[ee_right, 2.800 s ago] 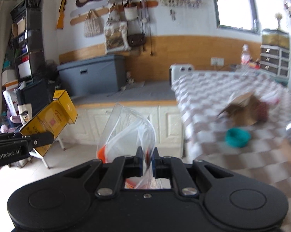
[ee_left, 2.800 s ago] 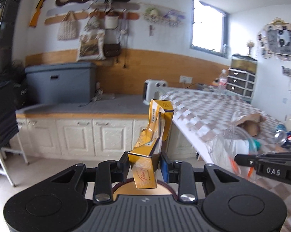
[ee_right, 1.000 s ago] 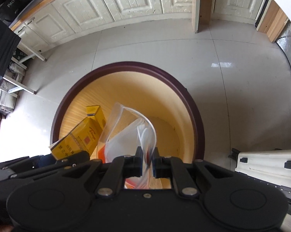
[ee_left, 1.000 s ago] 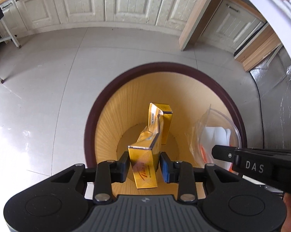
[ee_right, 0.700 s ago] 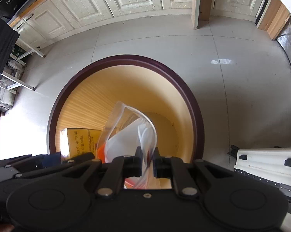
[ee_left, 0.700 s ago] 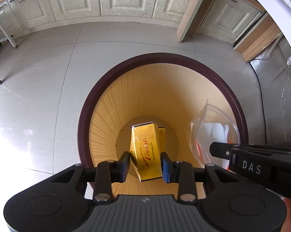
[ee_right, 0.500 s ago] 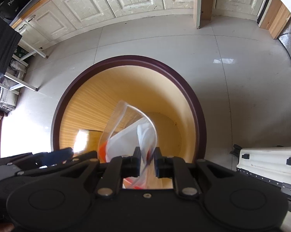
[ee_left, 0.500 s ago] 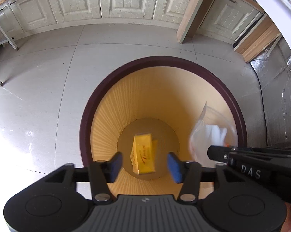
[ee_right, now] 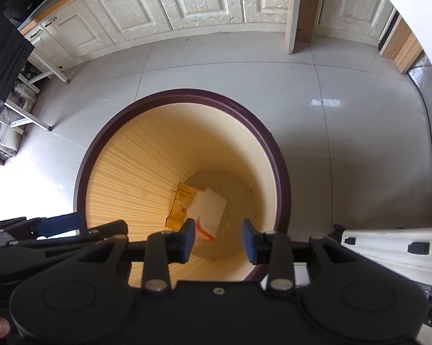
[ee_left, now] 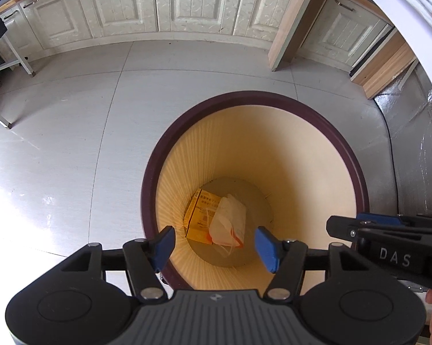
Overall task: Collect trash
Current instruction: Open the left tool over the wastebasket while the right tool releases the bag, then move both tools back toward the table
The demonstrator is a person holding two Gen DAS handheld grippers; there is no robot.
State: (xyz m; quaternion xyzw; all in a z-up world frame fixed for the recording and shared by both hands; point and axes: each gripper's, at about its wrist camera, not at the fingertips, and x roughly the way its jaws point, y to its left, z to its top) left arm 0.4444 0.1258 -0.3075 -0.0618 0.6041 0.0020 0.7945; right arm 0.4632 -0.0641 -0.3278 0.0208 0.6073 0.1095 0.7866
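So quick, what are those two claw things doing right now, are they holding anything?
Left gripper: open, jaws just opened, nothing between them.
Right gripper: open, jaws just opened, empty.
The yellow box and plastic bag lie in the bin.

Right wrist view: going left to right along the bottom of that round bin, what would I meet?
Yellow cardboard box → clear plastic bag with orange print, lapping over the box's right side → bare bin floor.

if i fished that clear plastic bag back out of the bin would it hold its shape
Probably not: the plastic bag lies crumpled and draped over the yellow box at the bottom of the bin, so it looks thin, floppy and light. Its glossy film may slip.
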